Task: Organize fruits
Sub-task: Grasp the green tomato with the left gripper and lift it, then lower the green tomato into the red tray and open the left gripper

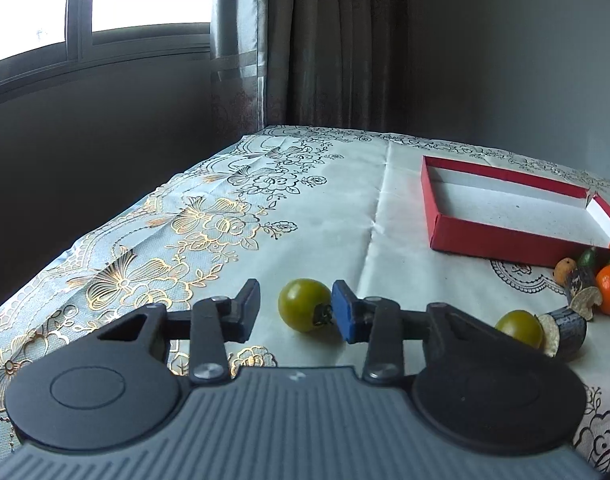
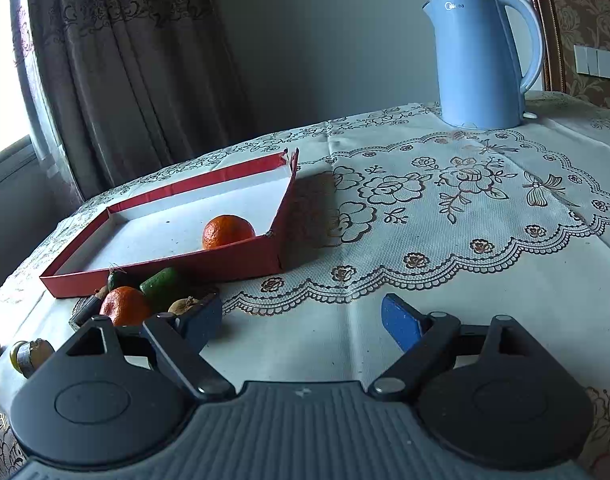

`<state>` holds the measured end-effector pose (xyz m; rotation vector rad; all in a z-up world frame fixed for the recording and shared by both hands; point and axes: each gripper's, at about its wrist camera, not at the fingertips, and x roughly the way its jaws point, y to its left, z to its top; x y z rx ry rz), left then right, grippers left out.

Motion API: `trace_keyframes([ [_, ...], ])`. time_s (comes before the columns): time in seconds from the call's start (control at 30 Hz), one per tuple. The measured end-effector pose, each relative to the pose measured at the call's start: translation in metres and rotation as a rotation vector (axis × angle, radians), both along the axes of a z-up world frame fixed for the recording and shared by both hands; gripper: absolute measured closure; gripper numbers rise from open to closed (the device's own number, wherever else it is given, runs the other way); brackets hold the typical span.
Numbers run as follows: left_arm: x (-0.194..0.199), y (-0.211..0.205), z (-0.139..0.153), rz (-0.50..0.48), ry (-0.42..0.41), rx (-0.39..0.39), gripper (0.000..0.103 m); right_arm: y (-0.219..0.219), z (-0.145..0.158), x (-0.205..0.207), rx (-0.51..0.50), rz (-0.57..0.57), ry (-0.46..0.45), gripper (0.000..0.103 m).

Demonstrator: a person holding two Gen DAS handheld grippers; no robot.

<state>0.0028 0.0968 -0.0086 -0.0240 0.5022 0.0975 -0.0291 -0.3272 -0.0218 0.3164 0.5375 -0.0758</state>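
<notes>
The left hand-held gripper has its jaws narrowed around a green tomato on the surface, one pad touching its stem side, the other just clear. Small, smooth and likely firm, it should be pinched across its middle. The right hand-held gripper gapes empty; a mandarin lies in the red box lid. Curtain behind.

Left tool jaws partly closed; right tool jaws spread wide
</notes>
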Motion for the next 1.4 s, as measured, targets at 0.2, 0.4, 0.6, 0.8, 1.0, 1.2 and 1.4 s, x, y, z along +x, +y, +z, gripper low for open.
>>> trace_keyframes([
  [0.2, 0.006, 0.001, -0.004, -0.039, 0.007, -0.022, 0.073, -0.001, 0.0, 0.001, 0.006, 0.001, 0.003, 0.016],
  [0.4, 0.009, -0.001, -0.005, -0.043, 0.02, -0.015, 0.073, -0.003, -0.001, 0.001, 0.016, -0.002, 0.004, 0.016],
  [0.6, 0.015, -0.001, -0.007, -0.038, 0.048, -0.011, 0.072, -0.003, -0.001, 0.001, 0.018, -0.004, 0.004, 0.016],
  [0.8, 0.015, -0.003, -0.008, -0.04, 0.057, 0.003, 0.072, -0.004, -0.001, -0.001, 0.023, -0.011, -0.003, 0.016],
  [1.0, 0.001, -0.013, 0.006, -0.095, 0.046, -0.022, 0.073, -0.004, -0.001, -0.001, 0.026, -0.013, -0.005, 0.016],
  [1.2, -0.002, -0.056, 0.042, -0.192, -0.04, -0.001, 0.073, -0.005, -0.001, -0.001, 0.029, -0.012, -0.005, 0.016],
  [1.4, 0.051, -0.119, 0.051, -0.279, -0.046, 0.047, 0.073, -0.009, -0.002, 0.0, 0.061, -0.009, -0.007, 0.016],
])
